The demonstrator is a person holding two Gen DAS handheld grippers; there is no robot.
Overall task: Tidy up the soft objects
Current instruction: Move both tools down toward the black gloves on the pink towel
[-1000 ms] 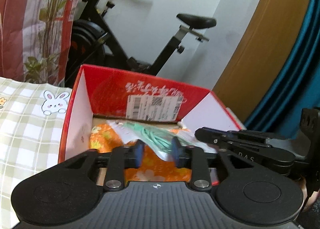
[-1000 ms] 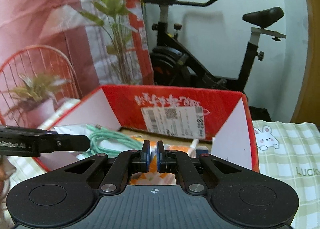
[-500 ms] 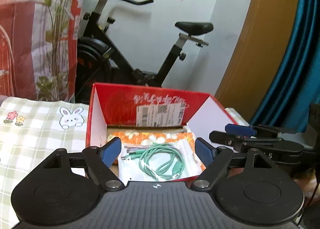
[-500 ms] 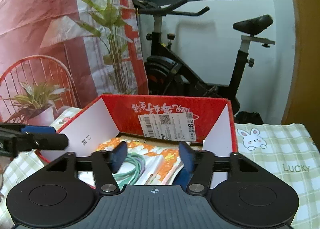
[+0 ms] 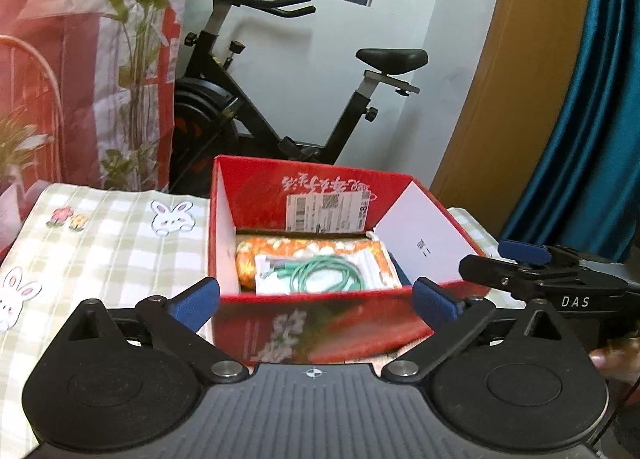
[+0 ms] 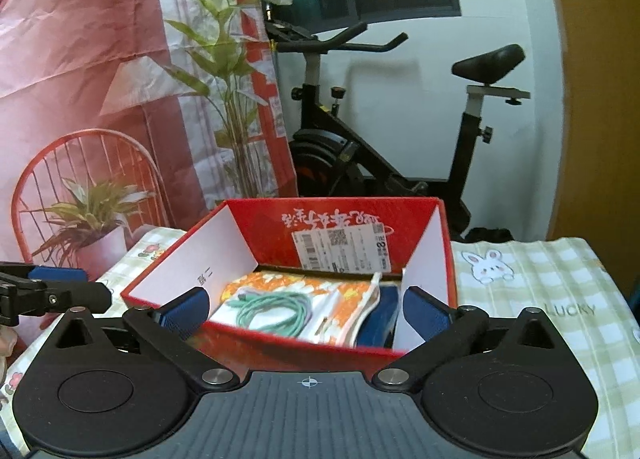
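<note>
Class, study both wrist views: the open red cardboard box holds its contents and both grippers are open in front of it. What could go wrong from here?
1. The coiled green cable lies loose on the white packet; a jolt to the red cardboard box could slide it off.
2. The orange floral cloth pouch sits tilted over a dark blue item, so the stack may slump.
3. The left gripper and right gripper stand wide open near the box's front wall and could snag it.
</note>
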